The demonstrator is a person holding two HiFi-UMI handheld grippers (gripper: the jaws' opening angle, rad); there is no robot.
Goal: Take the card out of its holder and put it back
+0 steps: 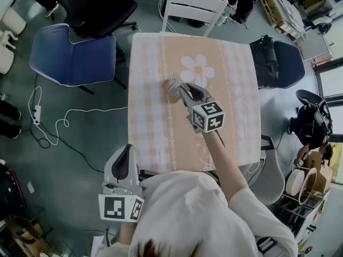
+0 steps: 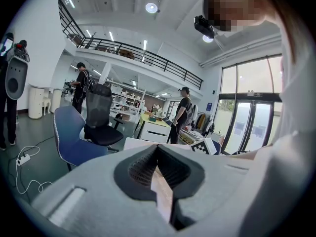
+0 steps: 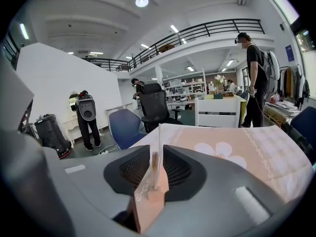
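Head view: 1 square table (image 1: 150, 116) under a peach checked cloth with 1 white flower motif (image 1: 196, 70), a white chair (image 1: 194, 5) at its far side and a blue chair (image 1: 75, 58) off its left corner. The right gripper (image 1: 174, 85) reaches across the cloth, its tips just left of the flower. The card itself is too small to make out from here. The left gripper (image 1: 127, 150) is held off the table's near left corner, well apart from the right one. Left gripper view: the left gripper (image 2: 158, 149) has its 2 jaws drawn together at the tips, with nothing between them. Only a sliver of cloth shows behind the ribbed pads (image 2: 142, 168). Right gripper view: the card (image 3: 160, 142) stands upright on the cloth, seen edge-on as 1 thin, pale, near-clear sheet rising above the jaw tips. A narrow brownish strip (image 3: 154, 168) stands against its lower part on the left. Whether that strip is the holder cannot be told, so card in or out of the holder is not confirmed. The right gripper (image 3: 156, 157) has its 2 jaws parted by a narrow gap. The card and strip stand inside that gap, with the pads on either side and no visible clamping. The card sits on the left half of the table, nearer the flower than the table edge.
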